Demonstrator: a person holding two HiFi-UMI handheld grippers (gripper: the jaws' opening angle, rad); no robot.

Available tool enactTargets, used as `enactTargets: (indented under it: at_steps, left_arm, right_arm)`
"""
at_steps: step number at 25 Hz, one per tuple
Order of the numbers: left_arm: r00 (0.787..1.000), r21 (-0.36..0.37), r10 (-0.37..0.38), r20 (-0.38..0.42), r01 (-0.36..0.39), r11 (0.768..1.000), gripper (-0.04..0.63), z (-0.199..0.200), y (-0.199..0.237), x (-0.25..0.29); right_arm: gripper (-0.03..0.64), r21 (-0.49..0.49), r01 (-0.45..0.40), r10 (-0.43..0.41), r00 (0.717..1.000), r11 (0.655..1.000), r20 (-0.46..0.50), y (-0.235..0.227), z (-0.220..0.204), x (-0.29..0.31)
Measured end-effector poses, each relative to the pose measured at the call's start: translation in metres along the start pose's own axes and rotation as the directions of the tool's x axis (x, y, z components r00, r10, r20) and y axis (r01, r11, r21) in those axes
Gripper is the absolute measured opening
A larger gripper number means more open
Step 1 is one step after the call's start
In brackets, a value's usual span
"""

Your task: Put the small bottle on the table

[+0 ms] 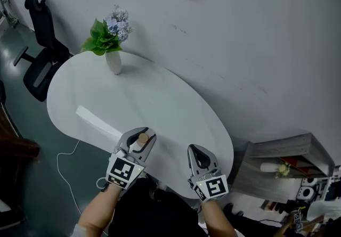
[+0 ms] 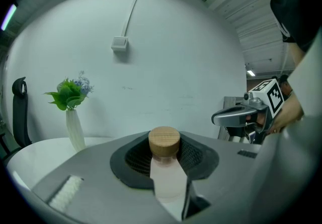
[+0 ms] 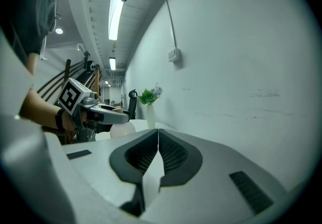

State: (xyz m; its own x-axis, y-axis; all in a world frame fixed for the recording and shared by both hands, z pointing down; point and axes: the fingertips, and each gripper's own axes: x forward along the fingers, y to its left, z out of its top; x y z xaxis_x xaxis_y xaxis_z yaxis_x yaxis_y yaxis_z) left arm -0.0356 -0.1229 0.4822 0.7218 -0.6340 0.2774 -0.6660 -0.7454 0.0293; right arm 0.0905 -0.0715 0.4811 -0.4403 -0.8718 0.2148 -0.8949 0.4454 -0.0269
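Observation:
A small frosted bottle [image 2: 167, 177] with a round wooden cap [image 2: 164, 141] stands between the jaws of my left gripper [image 2: 165, 160], which is shut on its body. In the head view the left gripper [image 1: 140, 140] holds the bottle [image 1: 143, 138] above the near edge of the white oval table [image 1: 160, 108]. My right gripper [image 1: 199, 156] hovers to the right of it over the table's near edge, jaws shut with nothing between them. From the right gripper view its black pads [image 3: 171, 155] meet in a line, and the left gripper [image 3: 100, 113] shows at the left.
A white vase with green leaves and pale blue flowers [image 1: 111, 44] stands at the table's far end. A white flat strip [image 1: 96, 120] lies on the table left of the left gripper. A black office chair [image 1: 40, 44] is beyond the table, a grey shelf [image 1: 282, 164] at the right.

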Motion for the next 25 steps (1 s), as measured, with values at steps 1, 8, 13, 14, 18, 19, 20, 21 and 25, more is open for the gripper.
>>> enactTargets:
  at_steps: [1,8,13,14,18,19,20,21,25]
  left_arm:
    - [1.000,0.003,-0.001,-0.001,0.001,1.000,0.110,-0.001,0.001,0.002]
    - [1.000,0.038,-0.015,-0.013,0.015,0.999,0.110,-0.010,0.010,0.024]
    - [0.999,0.051,-0.023,-0.026,0.024,0.998,0.110,-0.021,0.018,0.042]
    - [0.999,0.052,-0.025,-0.030,0.026,0.998,0.110,-0.024,0.019,0.046]
    - [0.999,0.051,-0.031,-0.039,0.033,0.998,0.110,-0.036,0.023,0.062]
    - [0.999,0.053,-0.032,-0.040,0.035,0.998,0.110,-0.039,0.024,0.066]
    - [0.999,0.055,-0.034,-0.042,0.037,0.998,0.110,-0.042,0.025,0.070]
    - [0.998,0.057,-0.037,-0.045,0.039,0.998,0.110,-0.045,0.027,0.075]
    - [0.997,0.056,-0.052,-0.061,0.056,0.997,0.110,-0.058,0.030,0.091]
  right_arm:
    - [0.006,0.002,0.002,-0.002,1.000,1.000,0.001,-0.001,-0.001,0.000]
    - [0.006,0.007,0.019,-0.019,1.000,1.000,-0.014,-0.005,-0.004,0.004]
    - [0.006,0.010,0.032,-0.031,0.999,0.999,-0.030,-0.011,-0.010,0.004]
    - [0.006,0.011,0.035,-0.035,0.999,0.999,-0.033,-0.012,-0.011,0.003]
    - [0.006,0.011,0.048,-0.048,0.998,0.999,-0.045,-0.017,-0.014,0.003]
    - [0.006,0.011,0.051,-0.050,0.998,0.999,-0.048,-0.018,-0.015,0.003]
    - [0.006,0.011,0.053,-0.052,0.997,0.999,-0.051,-0.018,-0.016,0.003]
    - [0.006,0.011,0.054,-0.053,0.997,0.998,-0.054,-0.019,-0.016,0.003]
    - [0.006,0.012,0.056,-0.055,0.996,0.998,-0.064,-0.019,-0.020,0.006]
